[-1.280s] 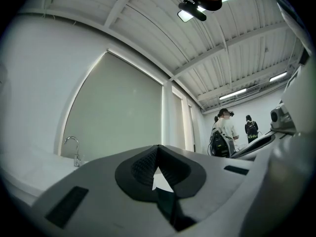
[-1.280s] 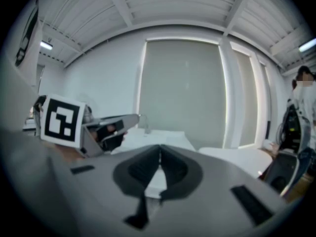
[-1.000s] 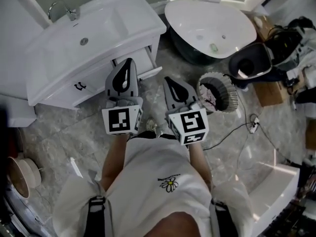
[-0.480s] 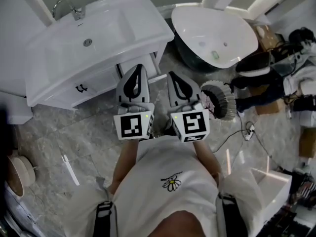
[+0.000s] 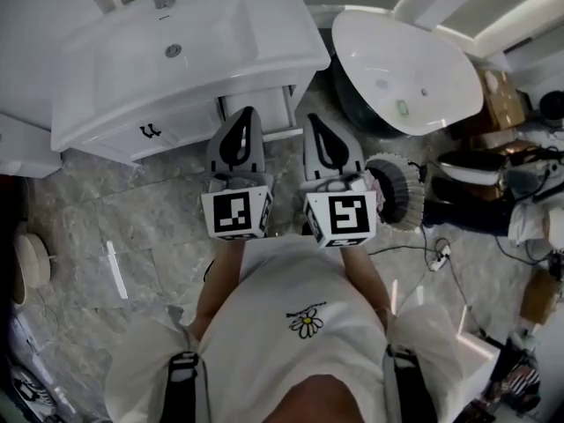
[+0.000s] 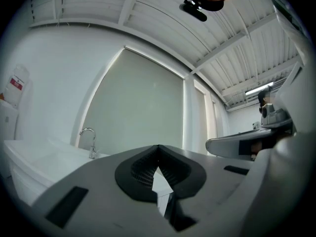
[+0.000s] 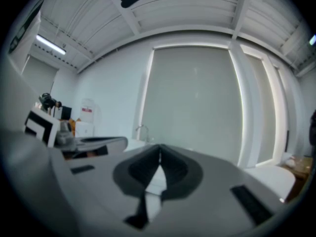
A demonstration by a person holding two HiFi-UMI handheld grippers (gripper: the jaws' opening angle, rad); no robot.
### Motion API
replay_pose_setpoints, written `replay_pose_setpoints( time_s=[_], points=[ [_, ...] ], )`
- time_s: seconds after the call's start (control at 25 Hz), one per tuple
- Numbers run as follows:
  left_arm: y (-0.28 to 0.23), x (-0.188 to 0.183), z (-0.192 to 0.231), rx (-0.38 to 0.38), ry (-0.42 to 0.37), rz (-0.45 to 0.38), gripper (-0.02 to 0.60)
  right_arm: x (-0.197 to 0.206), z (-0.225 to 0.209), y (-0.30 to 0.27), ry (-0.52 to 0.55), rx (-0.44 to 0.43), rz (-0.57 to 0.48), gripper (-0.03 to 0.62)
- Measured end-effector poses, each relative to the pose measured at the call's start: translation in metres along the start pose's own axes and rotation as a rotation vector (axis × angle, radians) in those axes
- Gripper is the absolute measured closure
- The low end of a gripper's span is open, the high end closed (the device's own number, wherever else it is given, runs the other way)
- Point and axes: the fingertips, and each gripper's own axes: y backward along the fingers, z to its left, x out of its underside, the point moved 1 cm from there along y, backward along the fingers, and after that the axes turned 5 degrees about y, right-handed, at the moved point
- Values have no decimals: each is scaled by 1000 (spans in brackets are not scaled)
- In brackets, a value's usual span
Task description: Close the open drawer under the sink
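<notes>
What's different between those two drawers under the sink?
The left drawer sits flush and shut; the right drawer stands pulled out. The left drawer shows a dark handle; the right drawer's front is partly hidden behind the left tongs. Both are white, in one cabinet.

sink (image 5: 225, 47): white; drawer (image 5: 271, 104): white; floor (image 5: 132, 210): grey marbled; left tool (image 5: 243, 113): grey; right tool (image 5: 315, 120): grey
</notes>
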Motion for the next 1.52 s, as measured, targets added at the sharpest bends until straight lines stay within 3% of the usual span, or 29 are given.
replay_pose_setpoints(
  time_s=[0.24,0.4,0.8,1.12,1.32,1.52],
  points=[
    [-2,7,-21,-116,-58,-15,561,13,-37,9,-48,-58,-41,565],
    [-3,-3,-36,-196,-44,-69,561,19,-63,15,-69,-92,-63,565],
    [6,0,-55,-291,-122,-62,561,32,-95,18,-113,-139,-94,565],
    [-3,8,-37,-310,-126,-30,561,44,-81,-3,-136,-243,-79,565],
    [-8,32,-15,-302,-145,10,561,56,-76,-19,-146,-234,-67,565],
    [-18,77,9,-306,-113,40,561,93,-74,-49,-154,-214,-27,565]
  ],
)
